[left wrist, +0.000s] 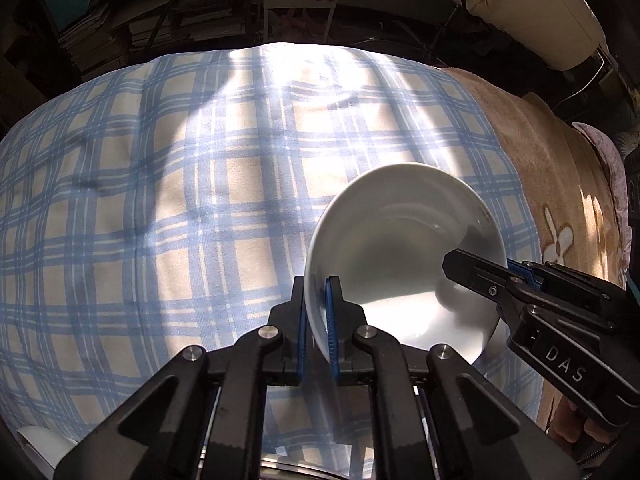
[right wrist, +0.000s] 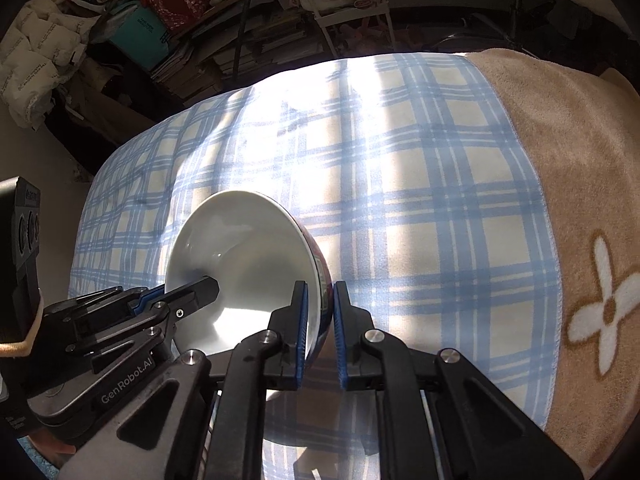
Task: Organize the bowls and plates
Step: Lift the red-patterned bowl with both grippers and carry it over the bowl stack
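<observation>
One bowl [left wrist: 400, 240], white inside, sits tilted over the blue plaid cloth [left wrist: 180, 200]. My left gripper [left wrist: 318, 312] is shut on its left rim, blue pads pressing both sides of the wall. The right gripper [left wrist: 508, 274] clamps the opposite rim, one finger reaching inside. In the right wrist view the same bowl [right wrist: 240, 248] shows a red and blue pattern on its outside. There my right gripper [right wrist: 320, 312] pinches the right rim, and the left gripper [right wrist: 176, 292] grips the far side.
A tan towel with a white flower [right wrist: 600, 312] covers the surface to the right of the plaid cloth [right wrist: 400, 180]. Shelves of books and boxes [right wrist: 240, 40] stand beyond the far edge. A white curved object [left wrist: 40, 440] shows at lower left.
</observation>
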Demonstrator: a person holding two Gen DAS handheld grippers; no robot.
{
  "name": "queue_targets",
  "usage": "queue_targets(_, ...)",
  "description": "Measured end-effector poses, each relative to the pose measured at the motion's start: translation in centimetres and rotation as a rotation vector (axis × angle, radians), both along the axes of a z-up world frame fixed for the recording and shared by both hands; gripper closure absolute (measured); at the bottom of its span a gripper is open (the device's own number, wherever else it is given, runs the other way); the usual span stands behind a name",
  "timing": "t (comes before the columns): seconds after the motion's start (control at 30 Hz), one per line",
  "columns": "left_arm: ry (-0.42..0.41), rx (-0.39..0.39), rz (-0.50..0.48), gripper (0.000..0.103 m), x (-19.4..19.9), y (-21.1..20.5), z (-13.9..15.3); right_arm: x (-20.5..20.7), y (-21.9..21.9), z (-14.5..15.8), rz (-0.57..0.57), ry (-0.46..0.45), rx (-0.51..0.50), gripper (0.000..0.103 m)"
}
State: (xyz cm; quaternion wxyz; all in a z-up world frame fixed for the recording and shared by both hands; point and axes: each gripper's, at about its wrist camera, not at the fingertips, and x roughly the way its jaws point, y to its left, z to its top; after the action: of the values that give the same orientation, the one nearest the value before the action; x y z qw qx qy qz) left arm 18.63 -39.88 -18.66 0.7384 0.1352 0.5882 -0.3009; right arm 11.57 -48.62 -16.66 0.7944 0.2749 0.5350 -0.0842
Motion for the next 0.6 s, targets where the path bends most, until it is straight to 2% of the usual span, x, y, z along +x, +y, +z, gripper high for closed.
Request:
queue_targets(0.3,-0.056,0.011,-0.001,0.096,-1.0,1.6,2.7,-0.9,2.0,0.9,0.013,0.012,-0.018,0.09)
queue_targets(0.6,-0.078,-0.005,0.047,0.096,-1.5,6.4,5.3,-1.0,5.8,4.3,0.033,-0.045,-0.041,0.09)
